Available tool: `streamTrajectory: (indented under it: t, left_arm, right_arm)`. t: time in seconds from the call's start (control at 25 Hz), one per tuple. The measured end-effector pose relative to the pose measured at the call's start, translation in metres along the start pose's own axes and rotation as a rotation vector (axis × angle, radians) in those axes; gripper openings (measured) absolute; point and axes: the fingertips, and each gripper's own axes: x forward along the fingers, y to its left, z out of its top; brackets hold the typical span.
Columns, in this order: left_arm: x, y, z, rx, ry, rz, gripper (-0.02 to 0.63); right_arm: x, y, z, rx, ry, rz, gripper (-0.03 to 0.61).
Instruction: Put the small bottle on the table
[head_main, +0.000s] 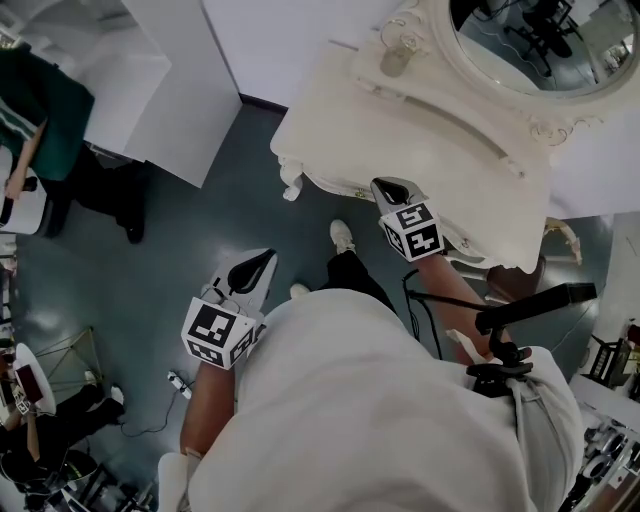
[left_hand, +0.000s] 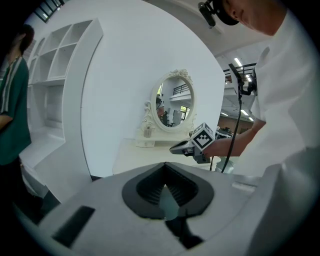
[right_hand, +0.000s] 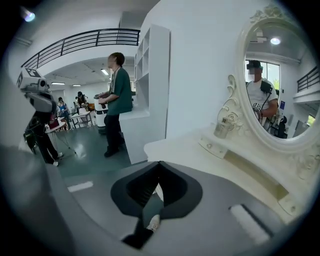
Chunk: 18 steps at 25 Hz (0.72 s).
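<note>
The small bottle (head_main: 397, 55) is pale glass with a round stopper. It stands on the raised back ledge of the white dressing table (head_main: 400, 130), left of the oval mirror (head_main: 540, 45). My right gripper (head_main: 386, 186) hangs over the table's front edge, shut with nothing in it, well short of the bottle. My left gripper (head_main: 266, 258) is over the grey floor to the left of the table, also shut and holding nothing. In the right gripper view the bottle (right_hand: 223, 125) sits ahead and to the right of the shut gripper (right_hand: 159, 166). The left gripper view shows the bottle (left_hand: 147, 132) far off beyond its own gripper (left_hand: 165, 170).
A white shelf unit (head_main: 165, 80) stands left of the table. A person in a green top (head_main: 40, 100) is at the far left by a counter. A cable and plug (head_main: 178, 383) lie on the floor. A carved chair (head_main: 565, 240) stands at the table's right end.
</note>
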Motion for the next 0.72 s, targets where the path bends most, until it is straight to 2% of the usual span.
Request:
streamTrajectory:
  t: [0.4, 0.72]
  left_arm:
    - [-0.03, -0.02, -0.031, 0.006, -0.015, -0.029, 0.003]
    - [-0.051, -0.024, -0.05, -0.005, -0.013, -0.022, 0.003]
  right_arm:
    - [-0.042, 0.088, -0.003, -0.052, -0.043, 0.099, 0.002]
    - [-0.058, 0.133, -0.002, -0.085, -0.06, 0.148, 0.002]
